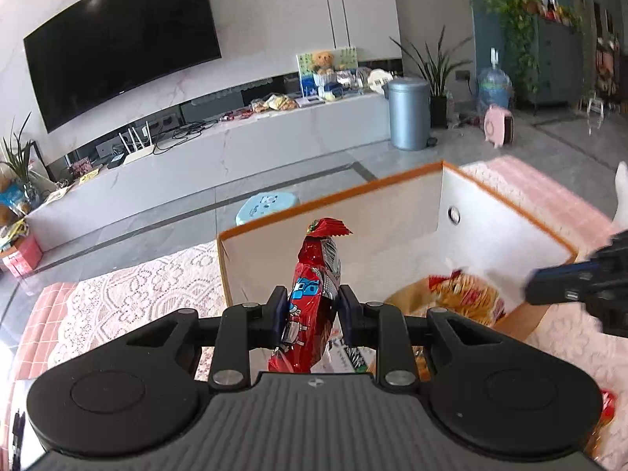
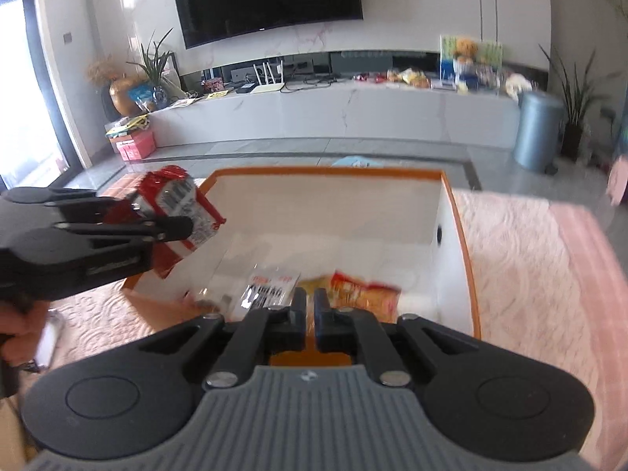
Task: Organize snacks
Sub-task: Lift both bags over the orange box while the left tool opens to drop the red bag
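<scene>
My left gripper [image 1: 310, 310] is shut on a red snack packet [image 1: 316, 274] and holds it upright above the near left corner of an orange-rimmed white box [image 1: 506, 200]. The packet also shows in the right wrist view [image 2: 184, 204], held in the left gripper [image 2: 172, 227] over the box's left rim [image 2: 325, 171]. My right gripper [image 2: 310, 308] is nearly shut and empty, just above the box's near edge. Inside the box lie an orange-yellow snack bag [image 2: 365, 290] and a clear silver packet [image 2: 271, 286]. The right gripper shows blurred at the right edge of the left wrist view [image 1: 549, 286].
The box sits on a table with a pink lace cloth [image 2: 522, 259]. A light blue stool [image 1: 267, 206] stands beyond the table. A white TV console [image 2: 337, 114] and a grey bin [image 2: 537, 135] stand farther back.
</scene>
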Demonstrator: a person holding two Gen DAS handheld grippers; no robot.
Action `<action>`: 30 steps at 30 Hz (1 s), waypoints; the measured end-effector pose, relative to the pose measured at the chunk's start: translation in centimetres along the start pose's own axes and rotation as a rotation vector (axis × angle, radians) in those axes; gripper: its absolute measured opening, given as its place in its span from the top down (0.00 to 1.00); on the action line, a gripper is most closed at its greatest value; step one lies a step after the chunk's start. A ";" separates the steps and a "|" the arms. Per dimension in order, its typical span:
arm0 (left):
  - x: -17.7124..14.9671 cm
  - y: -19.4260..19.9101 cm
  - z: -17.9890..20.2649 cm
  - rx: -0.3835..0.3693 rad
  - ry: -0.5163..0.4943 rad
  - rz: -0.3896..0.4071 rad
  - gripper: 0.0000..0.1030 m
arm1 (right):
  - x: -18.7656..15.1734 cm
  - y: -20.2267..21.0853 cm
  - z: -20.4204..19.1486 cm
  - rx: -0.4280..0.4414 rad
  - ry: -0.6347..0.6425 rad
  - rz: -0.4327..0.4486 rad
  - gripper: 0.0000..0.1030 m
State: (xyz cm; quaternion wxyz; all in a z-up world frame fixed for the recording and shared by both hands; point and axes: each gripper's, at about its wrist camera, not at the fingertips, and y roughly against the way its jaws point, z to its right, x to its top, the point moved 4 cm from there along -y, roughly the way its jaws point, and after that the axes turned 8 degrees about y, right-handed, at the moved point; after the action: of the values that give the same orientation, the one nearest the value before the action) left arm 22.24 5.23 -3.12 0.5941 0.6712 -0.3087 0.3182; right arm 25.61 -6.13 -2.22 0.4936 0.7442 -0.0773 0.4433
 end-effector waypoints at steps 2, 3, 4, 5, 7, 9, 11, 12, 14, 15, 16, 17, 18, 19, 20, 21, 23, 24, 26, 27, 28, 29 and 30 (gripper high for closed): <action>-0.3 -0.4 0.2 0.002 -0.011 -0.018 0.71 | -1.1 0.7 -0.3 0.015 -0.019 -0.016 0.94; -0.4 -0.6 0.3 0.005 -0.017 -0.027 0.71 | -1.7 0.9 -0.4 0.026 -0.032 -0.027 0.90; -0.6 -0.8 0.3 0.012 -0.022 -0.034 0.70 | -2.5 1.1 -0.5 0.038 -0.045 -0.043 0.85; -0.6 -1.0 0.2 0.020 -0.027 -0.038 0.70 | -3.2 1.2 -0.7 0.048 -0.053 -0.057 0.75; -0.8 -1.3 0.1 0.039 -0.036 -0.044 0.70 | -4.7 1.1 -0.9 0.058 -0.073 -0.093 0.69; -1.0 -1.4 0.0 0.036 -0.035 -0.052 0.70 | -6.3 0.6 -1.2 0.069 -0.087 -0.137 0.66; -1.1 -1.6 -0.4 0.031 -0.030 -0.062 0.70 | -7.6 0.1 -1.1 0.077 -0.106 -0.177 0.59; -1.1 -1.7 -0.5 0.028 -0.030 -0.066 0.70 | -8.2 -0.2 -1.2 0.081 -0.118 -0.196 0.56; -1.2 -2.1 -0.5 0.036 -0.032 -0.078 0.70 | -9.0 -0.8 -1.1 0.078 -0.131 -0.231 0.50; -1.3 -2.3 -0.7 0.046 -0.035 -0.085 0.70 | -9.2 -1.1 -1.1 0.071 -0.132 -0.248 0.48; -1.4 -2.5 -0.8 0.049 -0.036 -0.092 0.69 | -9.5 -1.4 -1.2 0.067 -0.132 -0.258 0.48; -1.4 -2.6 -0.9 0.048 -0.032 -0.093 0.67 | -9.7 -1.5 -1.2 0.068 -0.130 -0.268 0.48; -1.4 -2.6 -1.0 0.045 -0.025 -0.091 0.66 | -9.9 -1.6 -1.2 0.067 -0.127 -0.274 0.48; -1.5 -2.6 -1.1 0.042 -0.018 -0.088 0.66 | -10.1 -1.7 -1.2 0.063 -0.123 -0.279 0.48; -1.4 -2.4 -1.3 0.037 -0.007 -0.079 0.64 | -10.2 -1.8 -1.3 0.062 -0.120 -0.283 0.48; -1.4 -2.2 -1.4 0.031 0.005 -0.070 0.59 | -10.2 -1.9 -1.3 0.064 -0.120 -0.290 0.48; -1.4 -1.6 -1.8 0.014 0.031 -0.044 0.47 | -10.6 -2.1 -1.3 0.071 -0.123 -0.304 0.48; -1.4 -1.3 -1.8 0.006 0.042 -0.027 0.43 | -10.9 -2.1 -1.4 0.073 -0.124 -0.310 0.48; -1.3 -0.4 -2.2 0.003 0.062 0.003 0.42 | -11.1 -2.2 -1.4 0.065 -0.119 -0.317 0.48; -1.2 0.1 -2.4 0.003 0.078 0.013 0.42 | -11.2 -2.4 -1.4 0.064 -0.117 -0.317 0.48; -1.2 0.5 -2.7 0.001 0.100 0.020 0.42 | -11.2 -2.4 -1.4 0.065 -0.119 -0.316 0.48; -1.1 0.9 -3.1 -0.004 0.129 0.028 0.42 | -11.2 -2.4 -1.4 0.065 -0.119 -0.316 0.48; -1.0 1.3 -3.4 -0.010 0.162 0.035 0.41 | -11.2 -2.4 -1.5 0.065 -0.118 -0.316 0.48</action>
State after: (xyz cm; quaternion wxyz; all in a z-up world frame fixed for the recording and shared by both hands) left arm 20.40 8.54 -2.83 0.6149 0.6348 -0.2729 0.3801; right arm 19.46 -7.35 -11.86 0.5274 0.7874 0.0264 0.3179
